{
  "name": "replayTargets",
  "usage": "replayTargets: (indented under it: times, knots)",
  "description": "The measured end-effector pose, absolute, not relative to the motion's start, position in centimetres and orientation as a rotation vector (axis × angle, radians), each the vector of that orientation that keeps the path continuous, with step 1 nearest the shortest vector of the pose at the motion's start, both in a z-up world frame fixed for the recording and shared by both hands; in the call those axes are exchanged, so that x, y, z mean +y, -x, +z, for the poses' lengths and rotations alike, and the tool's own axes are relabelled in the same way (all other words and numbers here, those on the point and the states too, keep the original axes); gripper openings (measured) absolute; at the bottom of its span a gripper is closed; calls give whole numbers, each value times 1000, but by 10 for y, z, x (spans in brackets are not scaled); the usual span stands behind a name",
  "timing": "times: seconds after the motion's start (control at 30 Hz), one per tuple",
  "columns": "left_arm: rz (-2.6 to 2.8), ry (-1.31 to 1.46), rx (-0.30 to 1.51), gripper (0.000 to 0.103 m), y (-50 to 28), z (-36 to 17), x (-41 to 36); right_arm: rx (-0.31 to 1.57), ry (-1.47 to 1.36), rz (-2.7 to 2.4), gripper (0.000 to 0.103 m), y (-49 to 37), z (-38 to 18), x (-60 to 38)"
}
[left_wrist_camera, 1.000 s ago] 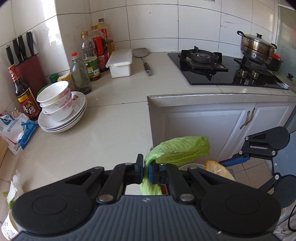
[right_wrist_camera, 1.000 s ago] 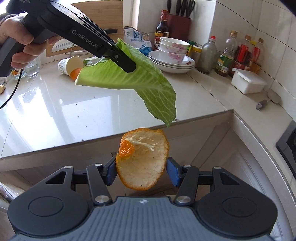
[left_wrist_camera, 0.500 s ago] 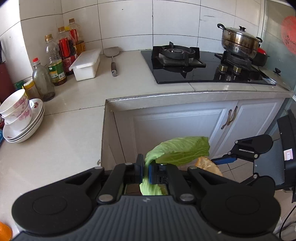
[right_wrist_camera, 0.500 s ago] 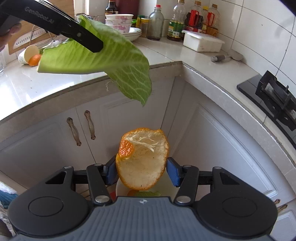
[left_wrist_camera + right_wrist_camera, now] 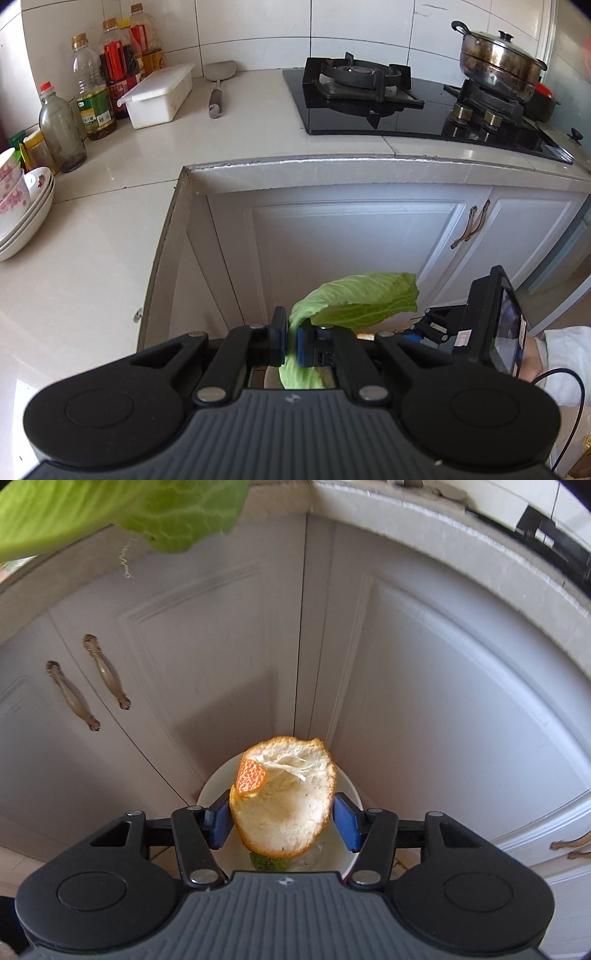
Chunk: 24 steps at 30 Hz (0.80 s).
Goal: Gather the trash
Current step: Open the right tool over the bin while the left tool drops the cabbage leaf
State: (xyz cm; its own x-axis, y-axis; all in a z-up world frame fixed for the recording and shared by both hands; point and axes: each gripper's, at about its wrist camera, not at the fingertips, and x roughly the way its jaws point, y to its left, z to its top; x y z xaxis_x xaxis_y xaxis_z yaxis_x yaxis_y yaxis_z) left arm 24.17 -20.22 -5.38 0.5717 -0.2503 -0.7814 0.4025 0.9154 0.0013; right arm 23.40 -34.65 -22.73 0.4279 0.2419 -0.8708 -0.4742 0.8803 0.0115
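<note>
left gripper (image 5: 291, 345) clamped on cabbage leaf (image 5: 354, 302); right gripper (image 5: 282, 821) opening around orange peel (image 5: 284, 797), only there over white bin (image 5: 214, 788)

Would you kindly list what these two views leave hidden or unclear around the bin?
- Bin, right wrist view: mostly covered by the orange peel and the right tool; contents unclear.
- Cabbage leaf, right wrist view: cut off by the top edge.
- Bin, left wrist view: behind the left tool.

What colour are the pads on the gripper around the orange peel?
Blue. The right gripper has blue pads either side of the orange peel, clearest in the right wrist view.
</note>
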Motion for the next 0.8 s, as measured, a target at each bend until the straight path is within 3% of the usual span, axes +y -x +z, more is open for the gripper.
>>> replayTargets:
  times: [0.03,0.1,0.27,0.43,0.8]
  knots:
    - [-383,-186,888,3,-244,-58,-205,1036,249,449,85,-235,-233,-347]
    - [-379,-183,904,3,-248,-67,-210,1037,245,448,90,-237,-241,-347]
    - [-389,-191,923,3,-256,-84,-222,1044,230,437,91,-235,-243,-351]
    - [-402,-194,942,4,-262,-107,-237,1027,218,406,97,-222,-231,-364]
    - [-426,-192,1016,4,-281,-176,-265,1025,151,284,98,-179,-201,-398]
